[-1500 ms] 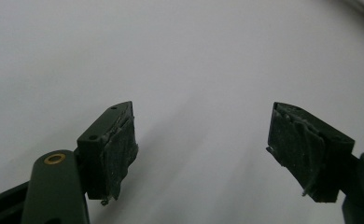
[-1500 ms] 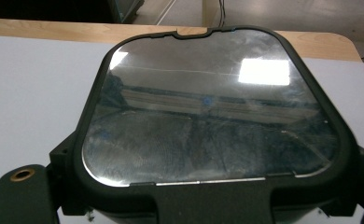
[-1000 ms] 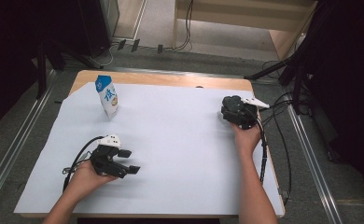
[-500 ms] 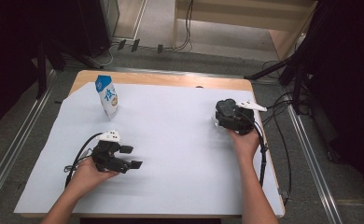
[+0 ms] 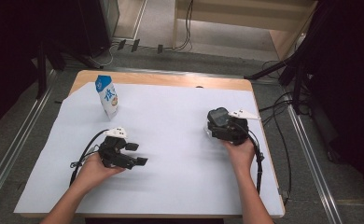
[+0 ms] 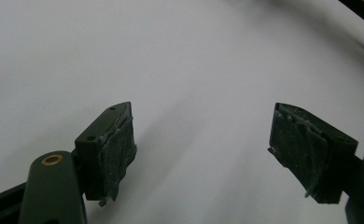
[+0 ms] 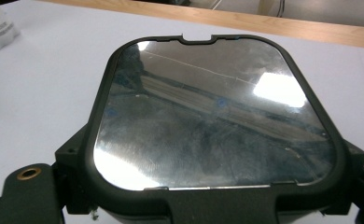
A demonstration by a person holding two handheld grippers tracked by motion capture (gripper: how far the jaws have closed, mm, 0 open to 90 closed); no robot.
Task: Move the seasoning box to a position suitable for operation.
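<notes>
A person sits at a tabletop (image 5: 166, 80) covered with a white sheet (image 5: 171, 126), holding a claw in each hand.

The left claw (image 5: 138, 154) lies near the 8 o'clock part of the sheet, gripped by the left hand (image 5: 94, 169), and points toward 3 o'clock. In the left gripper view its two padded jaws stand wide apart, released, with bare white sheet between them. Its cable (image 5: 84, 154) loops off toward 9 o'clock.

The right claw (image 5: 220, 122) sits near the 3 o'clock side, held from below by the right hand (image 5: 240, 151). It is clenched on a dark device (image 7: 213, 114) with rounded corners and a glossy screen; in the right gripper view the device lies flat between the jaws, its screen facing up and catching bright reflections. From the high view the device (image 5: 217, 116) is above the sheet, well apart from the left claw.

A small blue-and-white carton (image 5: 106, 95) stands upright near 11 o'clock, well away from both claws. In the right gripper view its edge shows at the far upper left.
</notes>
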